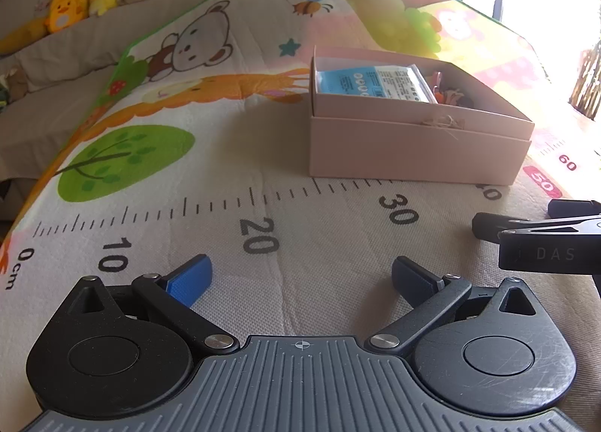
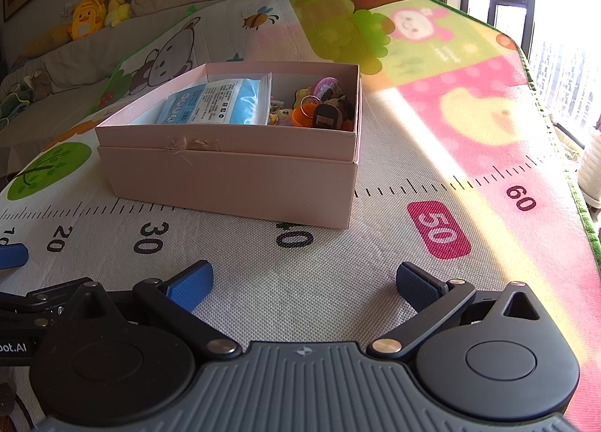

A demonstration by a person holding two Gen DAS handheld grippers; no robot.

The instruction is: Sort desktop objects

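A pink open box (image 2: 229, 184) stands on the play mat, also in the left wrist view (image 1: 417, 154). Its left compartment holds a blue packet (image 2: 218, 101) (image 1: 372, 84). Its right compartment holds several small trinkets and keyrings (image 2: 319, 107). My left gripper (image 1: 300, 281) is open and empty, low over the mat, short of the box. My right gripper (image 2: 304, 285) is open and empty, low over the mat in front of the box. The right gripper's side shows at the left view's right edge (image 1: 541, 240).
The play mat (image 2: 432, 169) carries a printed ruler and cartoon pictures. Its green edge (image 2: 563, 154) runs along the right. Behind it is a sofa with plush toys (image 2: 88, 17) and cushions. A bright window is at the far right.
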